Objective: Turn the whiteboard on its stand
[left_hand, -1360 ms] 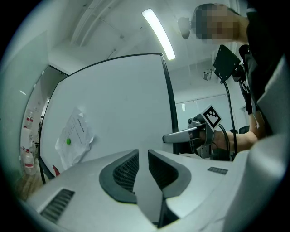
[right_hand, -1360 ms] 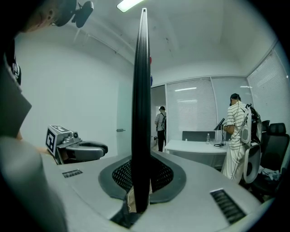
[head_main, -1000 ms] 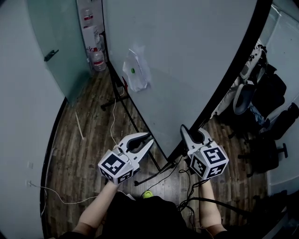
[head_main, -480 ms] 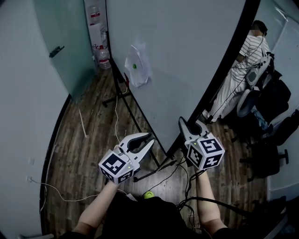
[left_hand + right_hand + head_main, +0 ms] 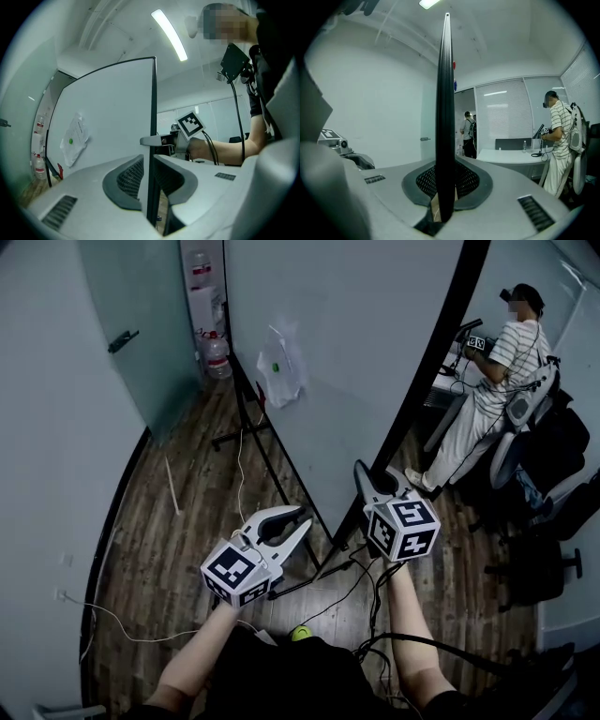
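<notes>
The whiteboard (image 5: pixel 356 352) stands on its black stand (image 5: pixel 246 423), its white face toward me and its black frame edge (image 5: pixel 422 381) running down to the right. My right gripper (image 5: pixel 367 486) is shut on that edge low down; in the right gripper view the frame (image 5: pixel 445 117) rises between its pads. My left gripper (image 5: pixel 291 523) is open just left of the board's lower corner. In the left gripper view the board (image 5: pixel 108 122) shows through the gap, untouched, and the right gripper (image 5: pixel 157 139) clamps its edge.
A bagged paper (image 5: pixel 279 367) hangs on the board. Cables (image 5: pixel 366 587) and a green ball (image 5: pixel 297 632) lie on the wood floor. A person in a striped shirt (image 5: pixel 497 371) stands by a desk, near office chairs (image 5: pixel 544 502). Water bottles (image 5: pixel 217 352) and a glass door (image 5: pixel 131 334) are at the back left.
My right gripper has moved up and left with the board's edge, swinging the board. The person behind it has come into view. The left gripper has barely moved.
</notes>
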